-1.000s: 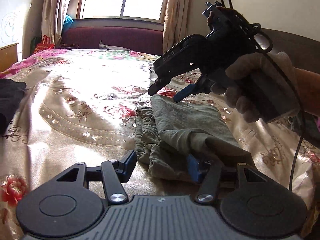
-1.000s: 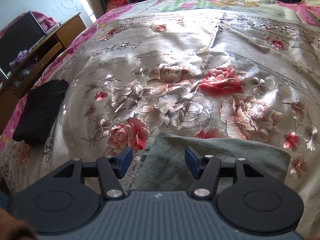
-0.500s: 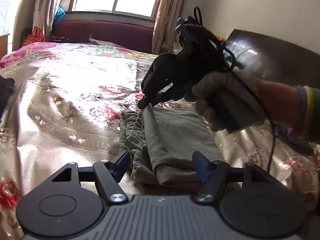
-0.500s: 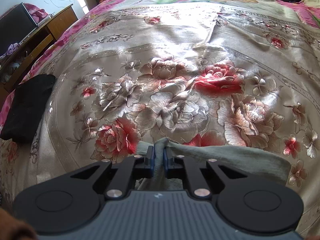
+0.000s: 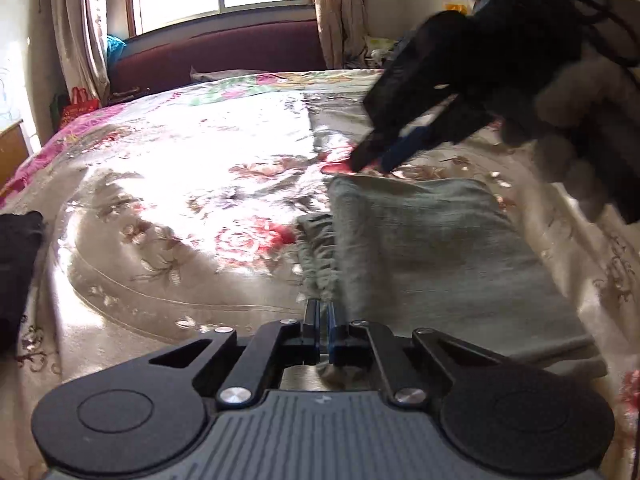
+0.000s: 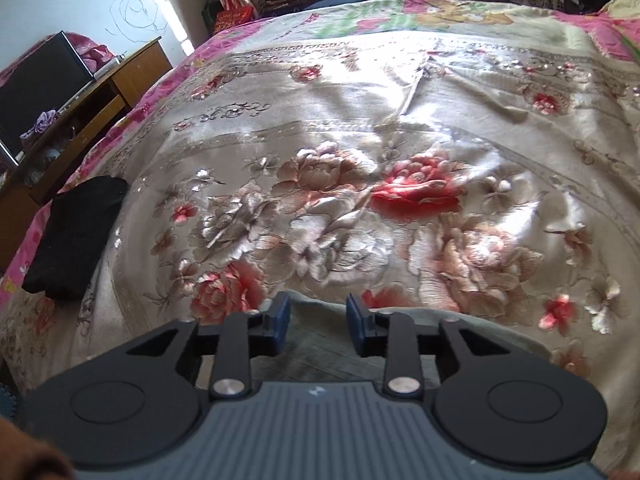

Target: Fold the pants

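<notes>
Pants (image 5: 432, 248), grey-green, lie folded in a compact stack on the floral bedspread (image 5: 192, 184), near the bed's front edge; the gathered waistband side faces left in the left wrist view. Left gripper (image 5: 323, 328): jaws pinched fully together on a small tuck of cloth at the stack's near left corner. Right gripper (image 6: 314, 318): jaws about half apart and opening, poised over the stack's far edge, cloth visible beneath the gap but the pads not pressing on it. In the left view the same tool (image 5: 380, 156) hovers just above the far left corner, held by a gloved hand (image 5: 576, 120). Black folded garment (image 6: 76, 236) sits well apart at the bed's left side.

Judgement: fold looks close to finished; the step in hand is tidying. To do it well, keep the left pinch low, draw the corner outward only enough to flatten the ruffled waistband, avoid lifting the top layer, and square the edges before release.
</notes>
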Demonstrator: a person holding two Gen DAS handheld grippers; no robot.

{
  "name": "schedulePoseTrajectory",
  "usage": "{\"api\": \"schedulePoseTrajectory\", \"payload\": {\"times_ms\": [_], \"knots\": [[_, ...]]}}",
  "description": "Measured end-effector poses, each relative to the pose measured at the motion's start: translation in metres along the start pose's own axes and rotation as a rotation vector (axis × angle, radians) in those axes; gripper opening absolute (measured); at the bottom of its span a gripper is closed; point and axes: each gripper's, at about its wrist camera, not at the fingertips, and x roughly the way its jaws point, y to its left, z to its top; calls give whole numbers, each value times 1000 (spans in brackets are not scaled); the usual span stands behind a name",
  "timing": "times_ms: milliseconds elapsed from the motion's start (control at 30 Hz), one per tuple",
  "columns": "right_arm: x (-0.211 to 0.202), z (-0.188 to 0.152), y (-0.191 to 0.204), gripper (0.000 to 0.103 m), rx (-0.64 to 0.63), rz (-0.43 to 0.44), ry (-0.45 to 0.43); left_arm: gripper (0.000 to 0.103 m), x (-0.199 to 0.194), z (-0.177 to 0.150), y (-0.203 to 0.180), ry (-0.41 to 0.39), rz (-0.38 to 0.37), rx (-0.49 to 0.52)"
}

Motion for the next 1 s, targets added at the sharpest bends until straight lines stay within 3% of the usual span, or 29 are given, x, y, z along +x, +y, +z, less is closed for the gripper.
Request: {"api": "schedulePoseTrajectory", "payload": {"times_ms": [100, 133, 200, 267, 300, 367, 433, 600, 633, 700, 1000], "knots": [[-21, -15, -19, 40, 5, -55, -42, 20, 11, -1, 17, 59, 66, -58], [-29, -22, -29, 42, 34, -52, -53, 20, 6, -1, 21, 48, 53, -81], [-46, -38, -51, 44, 100, -31, -65, 20, -10, 2, 29, -4, -45, -138], [-60, -56, -72, 45, 169, -18, -71, 30, -21, 8, 32, -31, -150, -174], [-64, -66, -82, 46, 210, -6, -69, 34, -24, 12, 30, -44, -180, -171], [-66, -85, -99, 49, 290, 23, -52, 53, -25, 19, 20, -76, -203, -113], [-61, -103, -113, 50, 359, 65, -34, 67, -14, 25, 8, -81, -180, -45], [-27, -114, -129, 52, 445, 178, -8, 71, 41, 21, 1, 56, -175, 47], [-23, -114, -130, 57, 454, 208, -18, 74, 47, 18, 3, 72, -193, 49], [-16, -111, -132, 68, 438, 278, -31, 78, 53, 15, 7, 87, -225, 40], [-12, -121, -128, 66, 373, 393, -62, 93, 59, 17, 15, 113, -233, 37]]}}
